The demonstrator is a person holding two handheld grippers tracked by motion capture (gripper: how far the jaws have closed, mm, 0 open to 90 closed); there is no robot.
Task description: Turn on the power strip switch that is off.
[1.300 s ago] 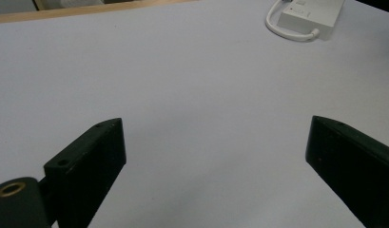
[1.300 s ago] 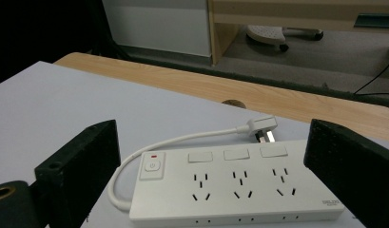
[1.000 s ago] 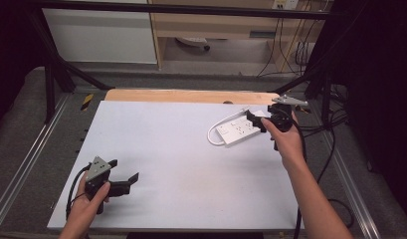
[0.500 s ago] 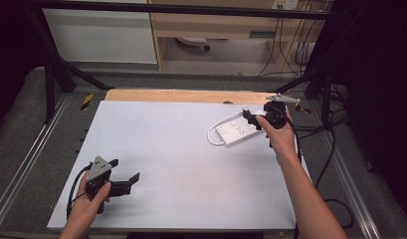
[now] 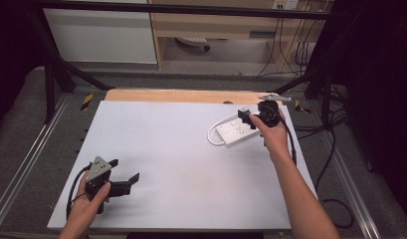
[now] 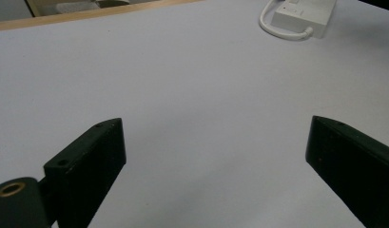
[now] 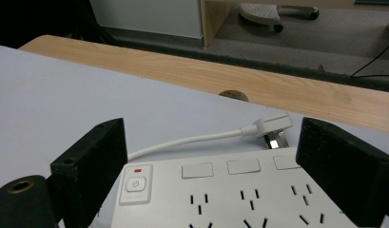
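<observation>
High view: white power strip (image 5: 236,132) at right of centre of the white table (image 5: 181,149), under the right gripper (image 5: 247,118), whose 2 jaws stand open astride it (cord and plug (image 7: 270,126) lie behind). Left gripper (image 5: 125,177), lower left, open, holds nothing.

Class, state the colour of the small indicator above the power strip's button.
Red, on the white power strip; clearest in the right gripper view.

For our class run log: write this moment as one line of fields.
right claw: open, over power strip | left claw: open, above bare table | plug: lying loose on table
</observation>
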